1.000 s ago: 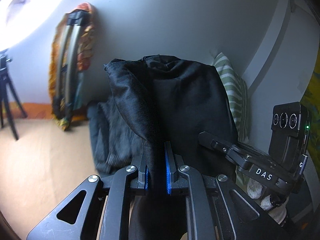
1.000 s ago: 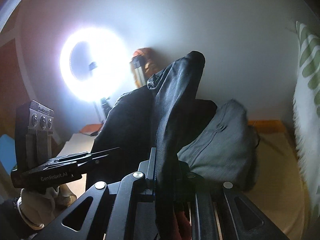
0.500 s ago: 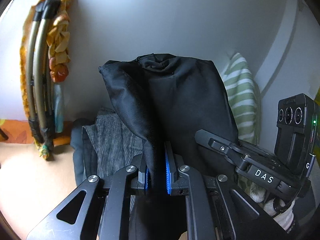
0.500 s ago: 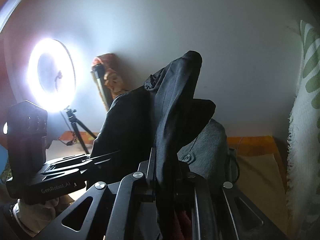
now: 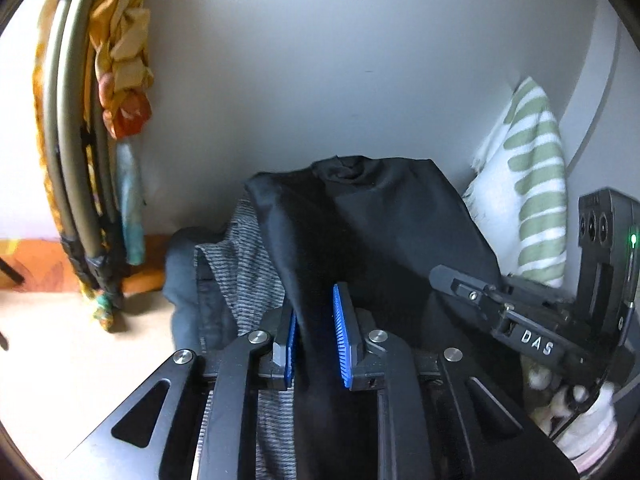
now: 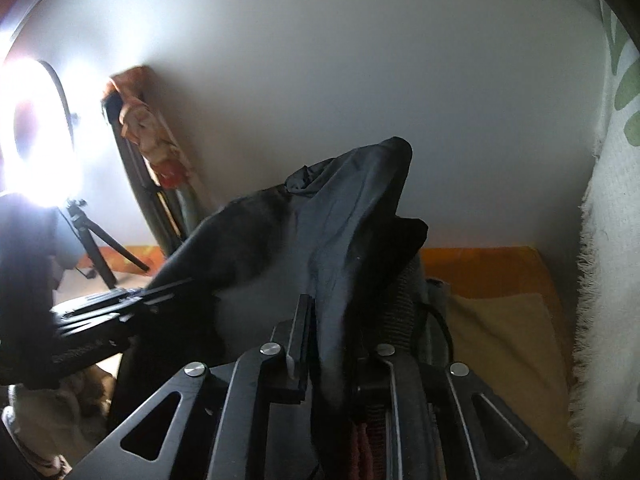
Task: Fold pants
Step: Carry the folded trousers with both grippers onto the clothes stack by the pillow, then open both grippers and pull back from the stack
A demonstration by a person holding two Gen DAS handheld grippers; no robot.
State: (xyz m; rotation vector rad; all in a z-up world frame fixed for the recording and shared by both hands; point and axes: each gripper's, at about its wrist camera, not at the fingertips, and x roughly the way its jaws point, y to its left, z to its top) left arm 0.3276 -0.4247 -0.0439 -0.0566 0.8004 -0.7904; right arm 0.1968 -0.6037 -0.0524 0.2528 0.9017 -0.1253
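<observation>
Left gripper (image 5: 316, 344) has its blue pads (image 5: 342, 342) parting — a fold of the black pants (image 5: 384, 240) runs between them, and a gap shows beside the right pad. The right gripper (image 6: 336, 344) is opening too, dark cloth draped through its jaws (whether the pads grip it, I can't tell). The pants hang bunched between both grippers, over a grey striped garment (image 5: 244, 272), with a green-striped pillow (image 5: 528, 196) against the wall and a ring light (image 6: 32, 140) glaring at left.
</observation>
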